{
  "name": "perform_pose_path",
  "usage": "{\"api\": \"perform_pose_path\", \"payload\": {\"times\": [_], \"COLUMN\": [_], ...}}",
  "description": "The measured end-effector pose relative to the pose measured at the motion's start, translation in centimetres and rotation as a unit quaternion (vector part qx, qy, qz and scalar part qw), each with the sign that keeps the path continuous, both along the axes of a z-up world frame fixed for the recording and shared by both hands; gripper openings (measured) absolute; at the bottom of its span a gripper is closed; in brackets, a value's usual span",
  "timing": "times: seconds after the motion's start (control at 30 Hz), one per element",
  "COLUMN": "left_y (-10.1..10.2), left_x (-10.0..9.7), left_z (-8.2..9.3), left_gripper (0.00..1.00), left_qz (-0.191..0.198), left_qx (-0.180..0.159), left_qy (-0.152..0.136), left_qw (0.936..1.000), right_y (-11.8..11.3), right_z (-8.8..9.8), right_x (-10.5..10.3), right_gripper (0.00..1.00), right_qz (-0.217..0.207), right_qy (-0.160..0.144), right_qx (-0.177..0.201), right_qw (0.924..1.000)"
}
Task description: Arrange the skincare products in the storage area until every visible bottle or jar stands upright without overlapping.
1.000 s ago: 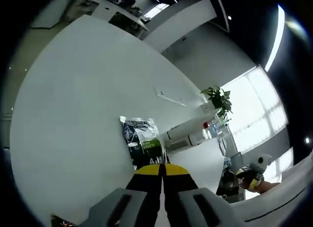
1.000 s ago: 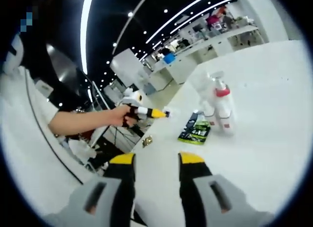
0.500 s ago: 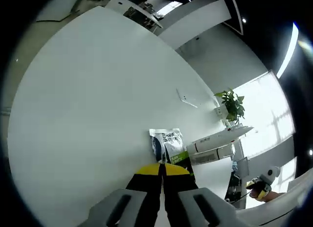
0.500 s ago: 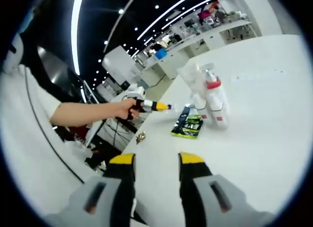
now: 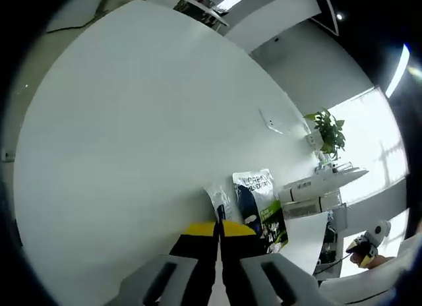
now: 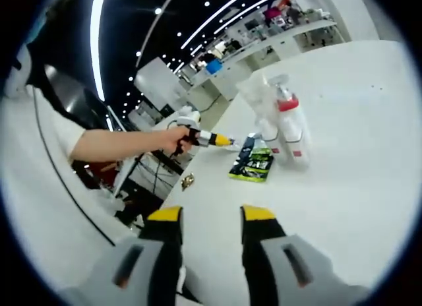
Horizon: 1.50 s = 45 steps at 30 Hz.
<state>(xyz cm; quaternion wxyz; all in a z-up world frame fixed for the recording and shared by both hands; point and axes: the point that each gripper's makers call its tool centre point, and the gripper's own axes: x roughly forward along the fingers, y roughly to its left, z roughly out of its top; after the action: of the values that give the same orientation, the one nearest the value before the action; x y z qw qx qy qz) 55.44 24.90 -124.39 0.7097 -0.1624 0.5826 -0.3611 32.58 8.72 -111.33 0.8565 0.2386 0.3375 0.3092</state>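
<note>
White matte table (image 5: 119, 134), open-plan office behind, ceiling light strips. Left gripper (image 5: 219, 228): jaws pressed together, nothing between them, tips beside a flat glossy sachet (image 5: 258, 204) lying lower right. Right gripper (image 6: 212, 215): jaws apart, empty. 2 upright white bottles (image 6: 285, 131) at centre, beside the sachet; bare tabletop around them.

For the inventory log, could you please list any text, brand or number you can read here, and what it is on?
No text reads with certainty.
Sachet: white print heads its dark front, too blurred to quote; in the right gripper view its lettering is too small.
White bottles: red marks low on their bodies, too small to read.
</note>
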Motion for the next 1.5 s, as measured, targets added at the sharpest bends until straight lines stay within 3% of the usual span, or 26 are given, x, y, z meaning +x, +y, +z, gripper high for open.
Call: {"api": "perform_pose_path", "payload": {"times": [0.07, 0.23, 0.27, 0.4, 0.63, 0.87, 1.27, 1.5], "left_y": [-0.1, 0.7, 0.3, 0.5, 0.9, 1.1, 2.3, 4.8], "left_x": [0.2, -0.2, 0.0, 0.3, 0.7, 0.7, 1.0, 1.0], "left_z": [-0.2, -1.2, -1.1, -1.2, -1.5, -1.3, -0.6, 0.6], "left_gripper": [0.01, 0.03, 0.03, 0.03, 0.04, 0.06, 0.19, 0.35], "left_qz": [-0.003, -0.050, -0.060, -0.067, -0.048, -0.024, -0.030, -0.041], "left_qx": [0.003, 0.058, 0.051, 0.074, 0.103, 0.109, 0.139, 0.167], "left_qy": [0.004, -0.006, -0.015, -0.019, 0.005, 0.011, -0.018, -0.056], "left_qw": [1.0000, 0.9971, 0.9968, 0.9948, 0.9935, 0.9937, 0.9897, 0.9836], "right_y": [0.2, 0.4, 0.5, 0.6, 0.4, 0.2, 0.3, 0.2], "right_z": [-0.1, -0.2, -0.2, -0.3, -0.1, 0.2, 0.7, 1.0], "right_x": [0.0, 0.1, 0.1, 0.1, 0.0, -0.3, -1.2, -1.4], "right_gripper": [0.33, 0.33, 0.33, 0.33, 0.33, 0.33, 0.33, 0.33], "right_qz": [0.001, 0.003, 0.003, 0.004, 0.003, 0.000, -0.003, -0.007], "right_qy": [0.002, 0.003, 0.004, 0.005, 0.003, -0.003, -0.012, -0.020], "right_qx": [0.001, 0.003, 0.003, 0.003, 0.002, 0.002, -0.002, -0.001], "right_qw": [1.0000, 1.0000, 1.0000, 1.0000, 1.0000, 1.0000, 0.9999, 0.9998]}}
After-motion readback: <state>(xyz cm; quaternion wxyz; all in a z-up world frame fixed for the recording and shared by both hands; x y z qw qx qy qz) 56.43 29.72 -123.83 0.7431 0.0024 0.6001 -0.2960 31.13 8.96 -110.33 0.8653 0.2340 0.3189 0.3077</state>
